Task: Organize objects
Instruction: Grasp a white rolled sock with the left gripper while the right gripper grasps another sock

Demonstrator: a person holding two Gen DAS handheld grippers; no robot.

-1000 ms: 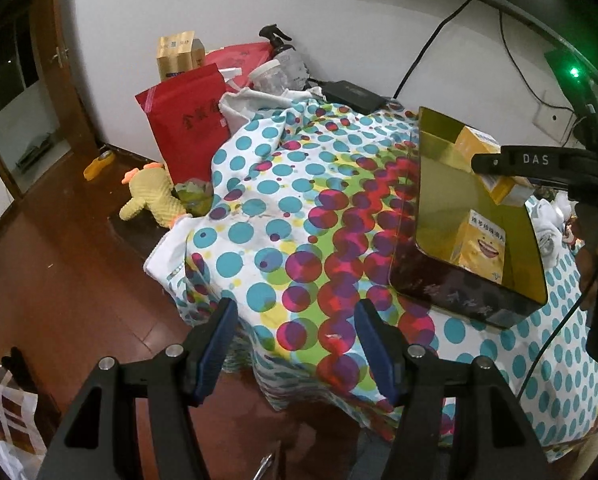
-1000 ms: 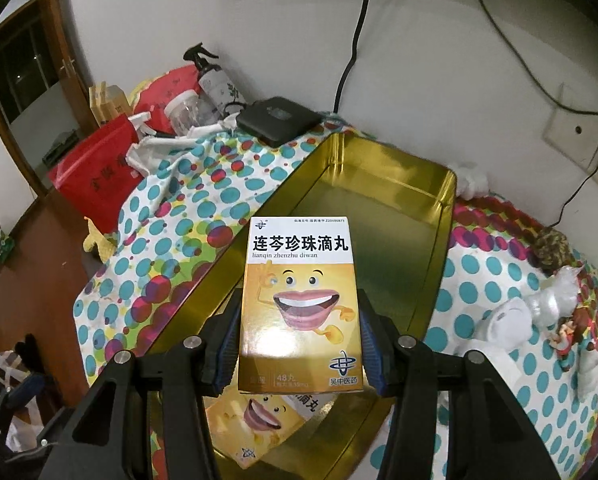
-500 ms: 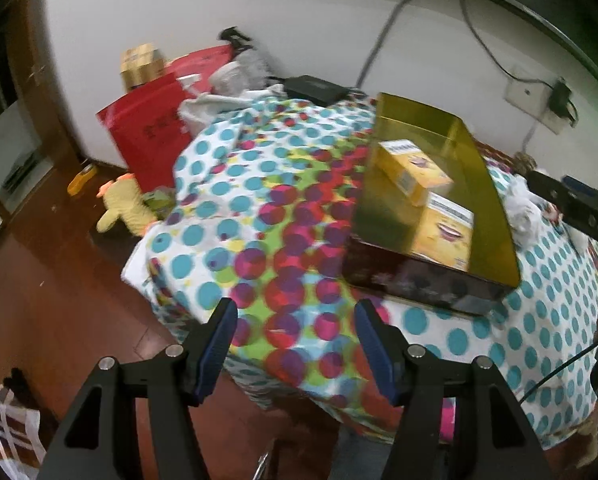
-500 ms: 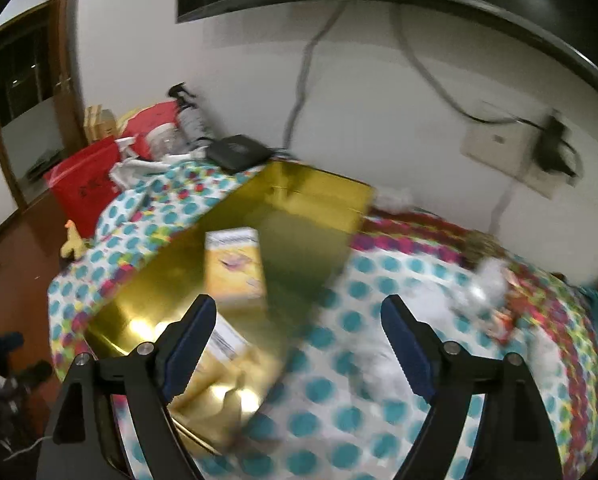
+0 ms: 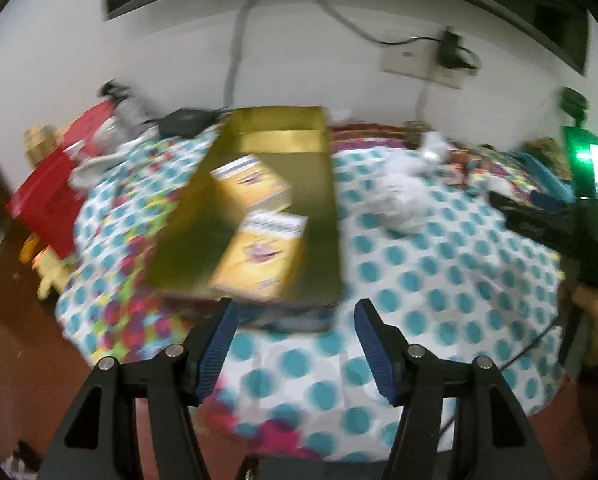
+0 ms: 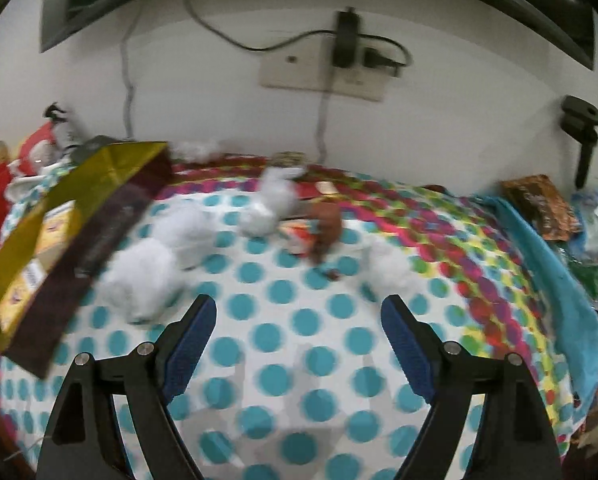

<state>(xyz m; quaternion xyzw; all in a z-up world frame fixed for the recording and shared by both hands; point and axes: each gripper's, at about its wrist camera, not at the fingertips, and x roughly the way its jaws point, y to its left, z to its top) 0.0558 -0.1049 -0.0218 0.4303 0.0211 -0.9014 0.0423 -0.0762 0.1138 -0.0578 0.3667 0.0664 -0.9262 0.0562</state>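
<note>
a: what do the tools hold?
b: nothing. the right tool, jaws just spread wide, hangs empty over the dotted tabletop; the left tool stands half open, empty too.
a: the boxes?
b: two yellow medicine boxes lie flat in the gold tin, blurred, beyond the left tool.

Both fisheye views were dim and smeared by motion blur, edges bowed and dark; a green lamp glared.
</note>
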